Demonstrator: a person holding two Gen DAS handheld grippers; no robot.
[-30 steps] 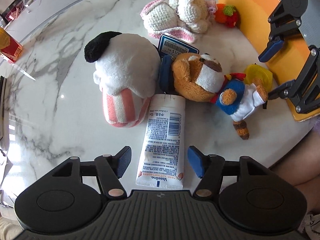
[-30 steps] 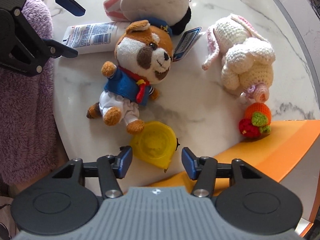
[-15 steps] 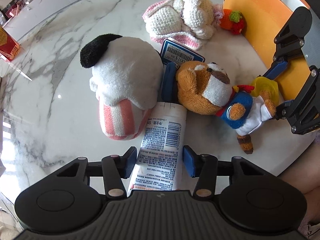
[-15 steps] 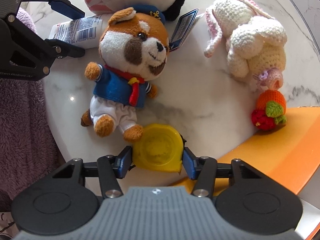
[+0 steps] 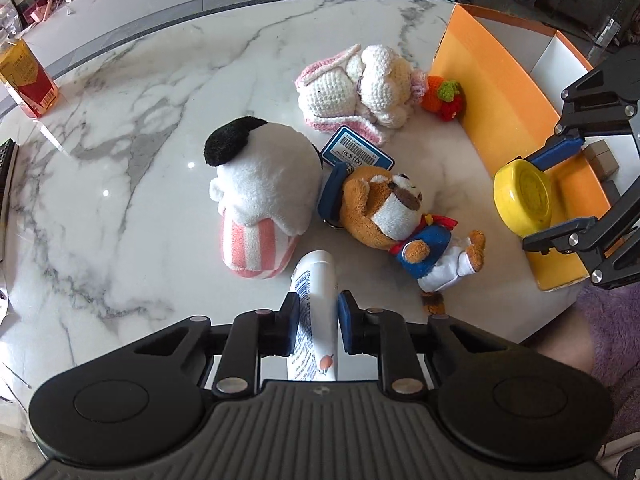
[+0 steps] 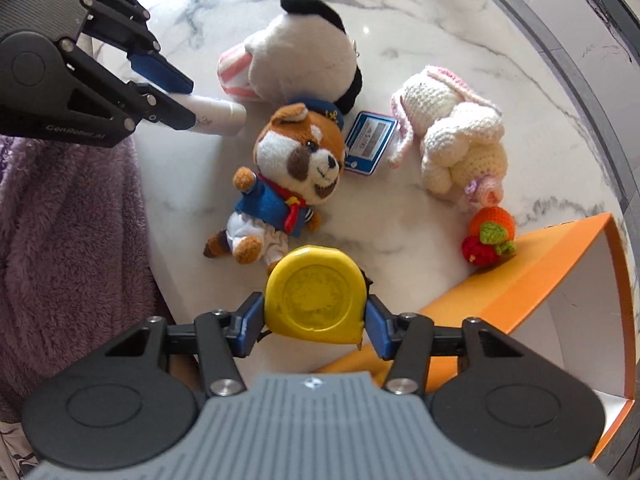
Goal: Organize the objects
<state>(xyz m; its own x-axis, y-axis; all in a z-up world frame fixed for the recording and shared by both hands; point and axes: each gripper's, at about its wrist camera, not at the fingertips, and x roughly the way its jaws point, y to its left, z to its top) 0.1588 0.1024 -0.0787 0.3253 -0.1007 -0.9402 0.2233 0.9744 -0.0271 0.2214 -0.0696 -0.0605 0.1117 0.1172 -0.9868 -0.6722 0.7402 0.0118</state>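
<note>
A white lotion tube (image 5: 316, 276) is lifted off the marble table (image 5: 132, 184), its cap end pointing away. My left gripper (image 5: 318, 308) has its jaws closing, and the blue pads press on the tube's sides. In the right wrist view the tube (image 6: 218, 114) sticks out of that gripper (image 6: 168, 92). A yellow tape measure (image 6: 314, 296) hangs above the table edge, with my right gripper (image 6: 314, 322) shut on it. The left wrist view shows the tape measure (image 5: 522, 196) in front of the orange box (image 5: 496, 92).
A sailor dog plush (image 5: 392, 216) with a blue price tag (image 5: 358, 152), a white plush with a black ear (image 5: 260, 184), a crochet bunny (image 5: 360, 84) and crochet fruit (image 5: 444, 96) lie mid-table. A red carton (image 5: 26, 76) stands far left. A purple fleece sleeve (image 6: 72, 220) is nearby.
The left jaws closed on the lotion tube and raised it off the table. The right jaws closed on the yellow tape measure and lifted it.
</note>
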